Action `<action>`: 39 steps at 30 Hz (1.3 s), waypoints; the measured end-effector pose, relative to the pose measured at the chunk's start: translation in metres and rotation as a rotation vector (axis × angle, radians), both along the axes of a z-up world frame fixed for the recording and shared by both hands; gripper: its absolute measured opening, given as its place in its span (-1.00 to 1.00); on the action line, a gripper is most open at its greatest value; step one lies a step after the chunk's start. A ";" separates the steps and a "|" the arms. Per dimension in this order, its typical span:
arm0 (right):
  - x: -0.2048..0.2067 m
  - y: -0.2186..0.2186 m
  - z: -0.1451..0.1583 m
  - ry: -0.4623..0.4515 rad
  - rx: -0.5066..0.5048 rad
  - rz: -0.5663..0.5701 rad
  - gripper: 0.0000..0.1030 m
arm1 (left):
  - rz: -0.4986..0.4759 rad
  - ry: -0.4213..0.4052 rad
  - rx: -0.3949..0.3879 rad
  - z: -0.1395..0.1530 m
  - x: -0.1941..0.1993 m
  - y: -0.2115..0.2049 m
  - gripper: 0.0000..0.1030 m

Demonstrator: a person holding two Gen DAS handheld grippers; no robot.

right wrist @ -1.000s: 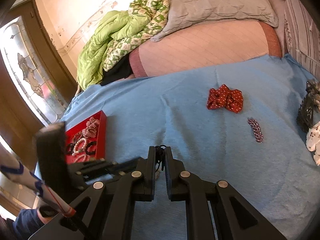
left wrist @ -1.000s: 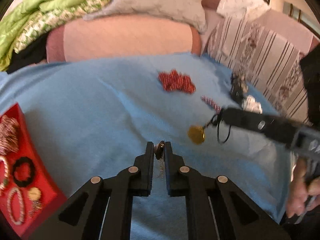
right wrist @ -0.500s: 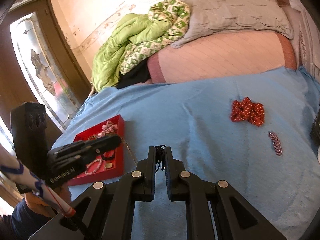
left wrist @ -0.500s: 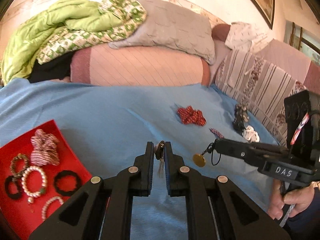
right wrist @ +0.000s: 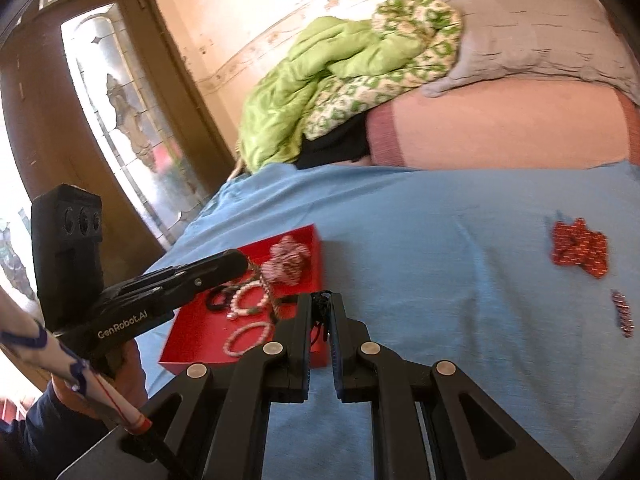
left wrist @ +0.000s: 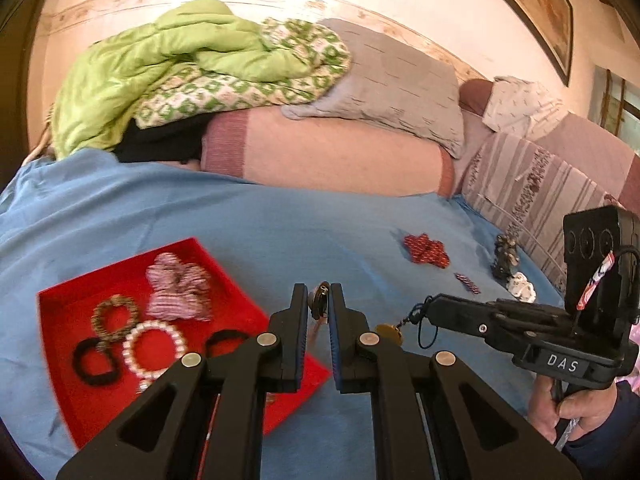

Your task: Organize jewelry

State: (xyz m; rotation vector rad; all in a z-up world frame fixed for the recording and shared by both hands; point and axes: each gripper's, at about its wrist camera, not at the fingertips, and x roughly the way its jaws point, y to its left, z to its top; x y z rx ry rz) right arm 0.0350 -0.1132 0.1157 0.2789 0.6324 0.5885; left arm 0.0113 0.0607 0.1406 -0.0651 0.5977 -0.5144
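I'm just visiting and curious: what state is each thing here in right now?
left gripper: shut on a small dark pendant piece.
right gripper: shut on a black cord with a gold medallion hanging from it.
red tray: on the blue sheet, holding bracelets and a scrunchie.
red bow: lying loose on the sheet.
small red clip: loose on the sheet.

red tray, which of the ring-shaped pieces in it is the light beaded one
In the red tray, the pearl bracelet: pale beads, lying between two black bands, below the brown-gold beaded ring.
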 end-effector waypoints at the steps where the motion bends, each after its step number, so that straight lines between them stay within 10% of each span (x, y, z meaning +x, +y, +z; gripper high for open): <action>1: 0.000 0.006 0.000 0.003 0.001 0.013 -0.82 | 0.008 0.002 -0.004 0.000 0.000 0.005 -0.81; 21: -0.010 0.127 0.001 0.032 0.011 0.184 -0.82 | 0.224 0.110 -0.048 -0.018 -0.014 0.138 -0.81; 39: -0.004 0.196 -0.033 0.130 -0.023 0.210 -0.82 | 0.274 0.243 -0.036 -0.058 0.017 0.158 -0.81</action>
